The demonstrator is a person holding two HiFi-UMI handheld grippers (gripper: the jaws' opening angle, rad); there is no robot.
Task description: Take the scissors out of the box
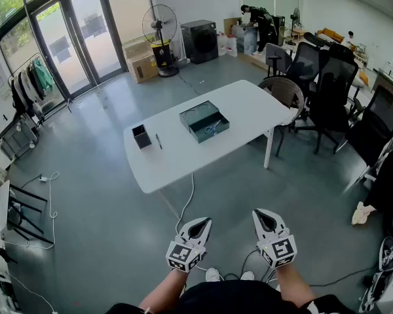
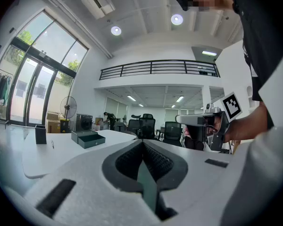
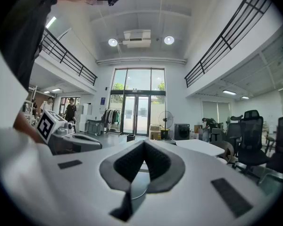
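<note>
Grey flooring (image 1: 105, 195) spread around a white table (image 1: 249, 110), where we saw the scissors (image 1: 211, 129) lying inside the open green box (image 1: 195, 113), small and faint. Left of the box stood a black holder (image 1: 141, 136) with a pen (image 1: 158, 140) beside it. Well short of the table, we held the left gripper (image 1: 200, 224) and right gripper (image 1: 264, 216) level, each with jaws pressed together on nothing.

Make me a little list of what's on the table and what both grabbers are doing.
table: white, some way ahead of both grippers
box: teal, open, on the table
scissors: inside the box
also there: black container, pen
left gripper: shut, empty
right gripper: shut, empty
</note>
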